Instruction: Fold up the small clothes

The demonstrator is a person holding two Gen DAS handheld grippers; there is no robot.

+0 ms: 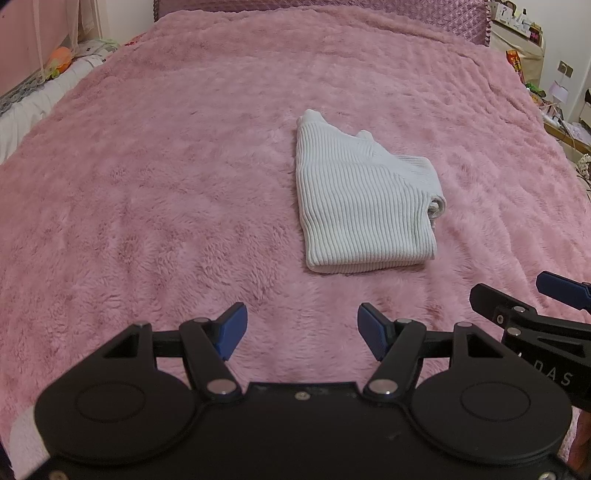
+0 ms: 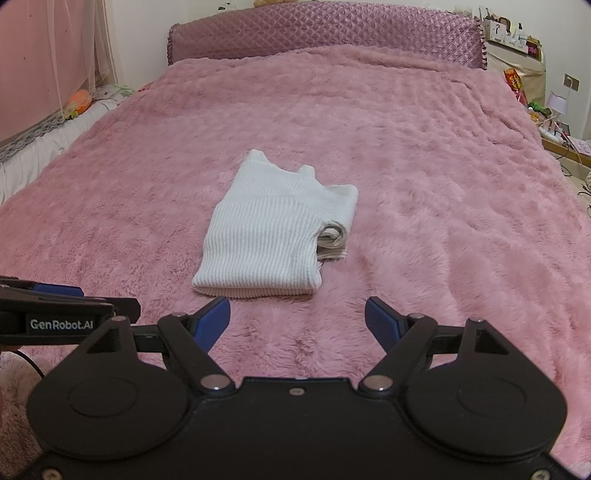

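Note:
A white ribbed knit garment (image 1: 362, 206) lies folded into a compact bundle on the pink plush bedspread (image 1: 166, 184). My left gripper (image 1: 302, 328) hovers open over the near part of the bed, short of the bundle and to its left, nothing between its blue pads. In the right wrist view the same white garment (image 2: 273, 240) sits just beyond my right gripper (image 2: 297, 321), which is open and empty above the bedspread (image 2: 443, 221). Each view catches the other gripper at its edge: the right one at the right side (image 1: 554, 295), the left one at the left side (image 2: 55, 295).
A quilted purple headboard (image 2: 325, 33) closes the far end of the bed. A cluttered bedside shelf (image 2: 517, 40) and table (image 2: 561, 136) stand on the right. White bedding and an orange toy (image 2: 79, 101) lie along the left, under a pink curtain.

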